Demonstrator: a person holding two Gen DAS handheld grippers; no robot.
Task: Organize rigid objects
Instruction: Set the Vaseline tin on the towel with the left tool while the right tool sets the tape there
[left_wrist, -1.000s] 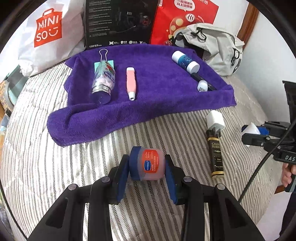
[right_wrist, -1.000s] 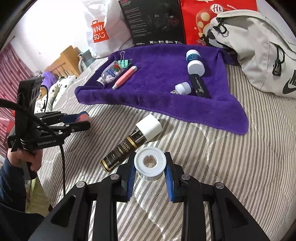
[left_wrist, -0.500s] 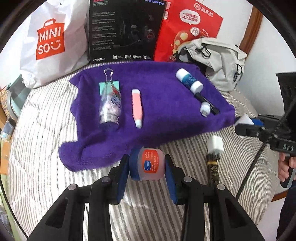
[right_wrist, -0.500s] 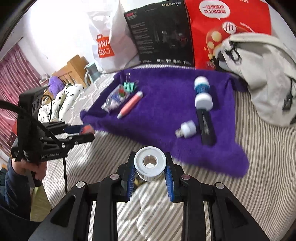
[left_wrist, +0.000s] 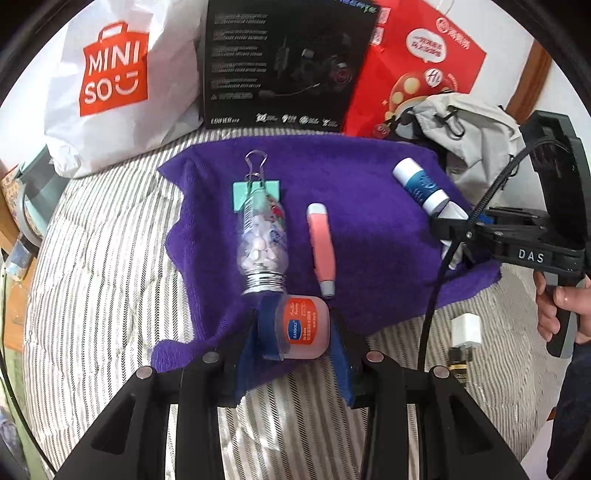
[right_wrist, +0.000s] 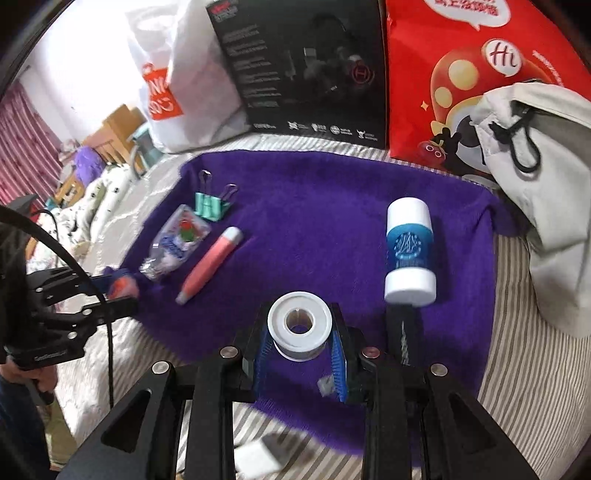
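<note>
A purple terry towel (left_wrist: 369, 206) lies on the striped bedspread (left_wrist: 103, 266), bags and a black box propped behind. The left gripper (left_wrist: 295, 328) is clamped on a small orange-labelled balm jar (left_wrist: 303, 326) at the towel's near edge; the right gripper (right_wrist: 299, 328) pinches a white tape roll (right_wrist: 299, 325) over the towel.

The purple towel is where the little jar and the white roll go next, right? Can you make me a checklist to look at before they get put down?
1. Left gripper shut on the orange jar: ok.
2. Right gripper shut on the white tape roll: ok.
3. Jar over the purple towel, at its near edge: ok.
4. Bare towel under the roll: ok. The blue-and-white tube lies to its right, the pink pen to its left.
5. Room beside the jar: not ok. The pill bottle and the pen lie close ahead of it.
6. Whether either thing touches the towel yet: cannot tell.
</note>
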